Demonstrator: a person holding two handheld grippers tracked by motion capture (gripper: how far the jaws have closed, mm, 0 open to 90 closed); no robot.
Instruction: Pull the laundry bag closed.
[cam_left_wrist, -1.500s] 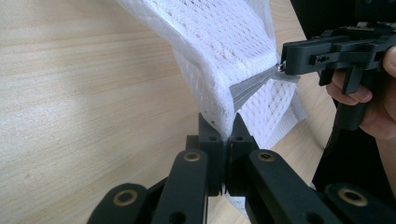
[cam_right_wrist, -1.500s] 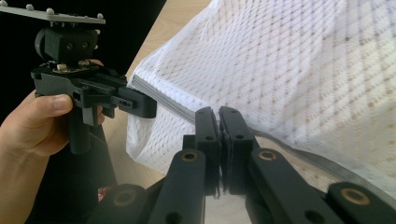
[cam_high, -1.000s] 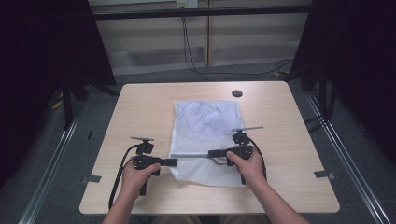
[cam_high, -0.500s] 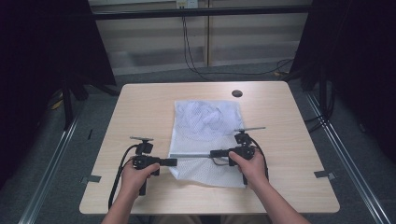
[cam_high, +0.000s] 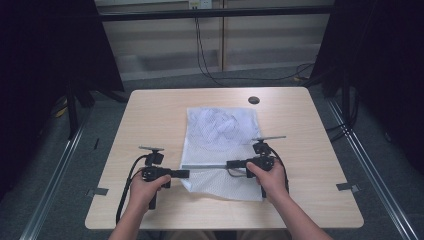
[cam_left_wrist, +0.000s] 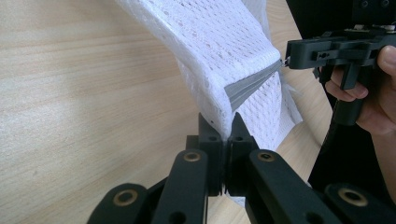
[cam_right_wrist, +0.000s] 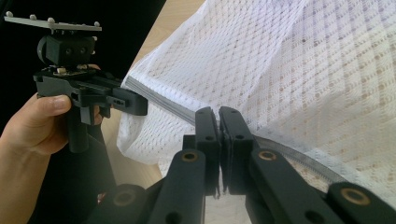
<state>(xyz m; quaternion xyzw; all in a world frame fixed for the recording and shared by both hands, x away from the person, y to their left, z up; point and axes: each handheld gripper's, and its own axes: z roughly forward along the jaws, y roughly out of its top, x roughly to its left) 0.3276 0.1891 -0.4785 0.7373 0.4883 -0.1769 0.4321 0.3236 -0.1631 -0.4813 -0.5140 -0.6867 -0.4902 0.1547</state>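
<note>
Now we grip the mesh bag's (cam_high: 220, 140) zipper (cam_high: 205, 166) with both fingers clenched, ready to pull it along.

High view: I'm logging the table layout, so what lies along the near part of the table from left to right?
Left hand-held gripper → white mesh bag → right hand-held gripper, both shut on the bag's grey zipper strip.

High view: fixed overhead, person's side, facing forward and down, far enough for whole wooden table (cam_high: 150, 115). Left gripper view: close, low, along own jaws, facing right across white mesh bag (cam_left_wrist: 224, 42). Right gripper view: close, facing left. All share bag's grey zipper strip (cam_high: 205, 166).
</note>
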